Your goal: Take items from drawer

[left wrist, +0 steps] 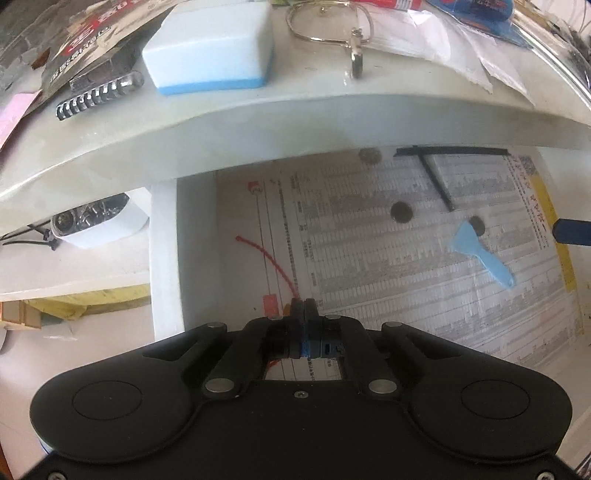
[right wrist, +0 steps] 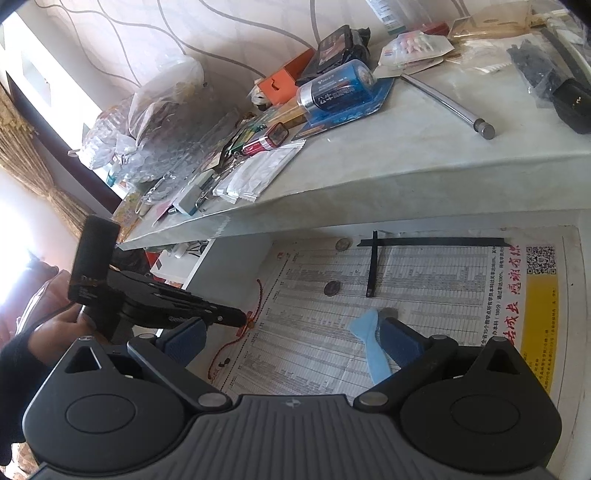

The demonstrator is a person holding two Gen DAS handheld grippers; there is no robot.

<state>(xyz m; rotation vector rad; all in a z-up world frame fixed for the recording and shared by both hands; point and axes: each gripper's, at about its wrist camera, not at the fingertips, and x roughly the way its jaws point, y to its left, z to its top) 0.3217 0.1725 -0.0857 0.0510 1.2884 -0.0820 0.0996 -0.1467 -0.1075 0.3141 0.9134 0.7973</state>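
Observation:
The open drawer is lined with a printed newspaper sheet. My left gripper points steeply down at the sheet and is shut on a thin red string, which trails away to the upper left. In the right wrist view the left gripper pinches the red string near its knot. A light blue plastic scraper, a dark coin and a black strip lie loose on the paper. My right gripper hovers open above the scraper, holding nothing.
The white countertop edge overhangs the drawer's back. On it lie a white and blue sponge, glasses, a blue battery pack, a metal rod and several bags. A hand holds the left tool.

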